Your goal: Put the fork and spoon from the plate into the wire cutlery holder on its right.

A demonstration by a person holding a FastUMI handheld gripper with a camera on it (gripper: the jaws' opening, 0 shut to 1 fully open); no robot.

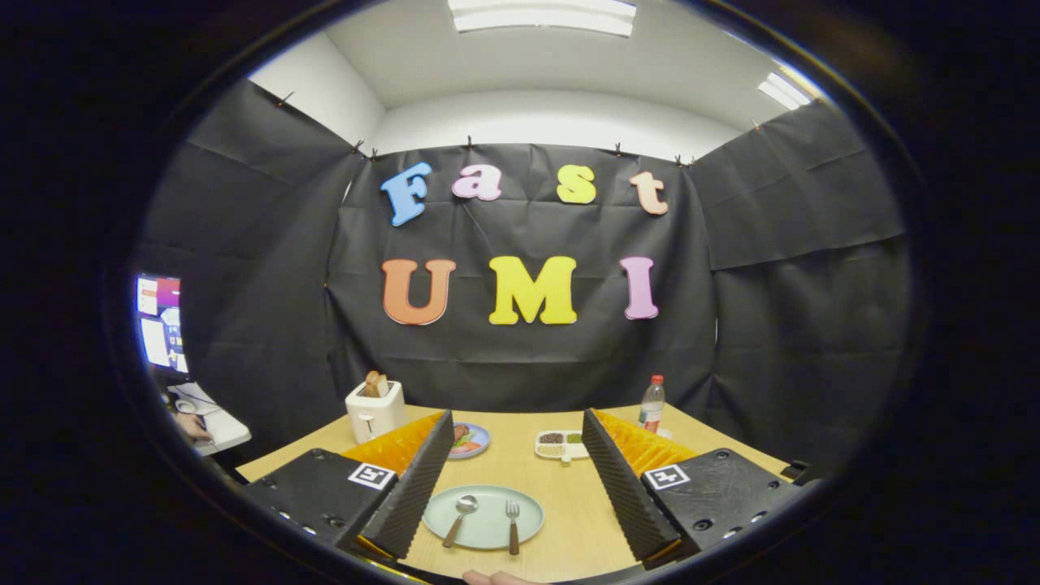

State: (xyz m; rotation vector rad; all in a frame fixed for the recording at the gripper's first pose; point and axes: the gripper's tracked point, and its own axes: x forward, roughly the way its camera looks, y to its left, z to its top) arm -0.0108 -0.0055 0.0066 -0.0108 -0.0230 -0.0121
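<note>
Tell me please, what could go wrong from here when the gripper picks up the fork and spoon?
The hand-held gripper is open, and the spoon and fork lie close together on the plate between its fingers, so closing might catch both or knock one off. Both lie flat, so the fingers may slip or push the plate along the table.

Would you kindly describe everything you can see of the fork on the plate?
The fork looks metal-headed with a brown, wood-like handle. It lies flat on the right part of the pale green plate, tines pointing away, handle end reaching over the near rim. The spoon lies apart to its left. It sits between the open gripper fingers, untouched.
</note>
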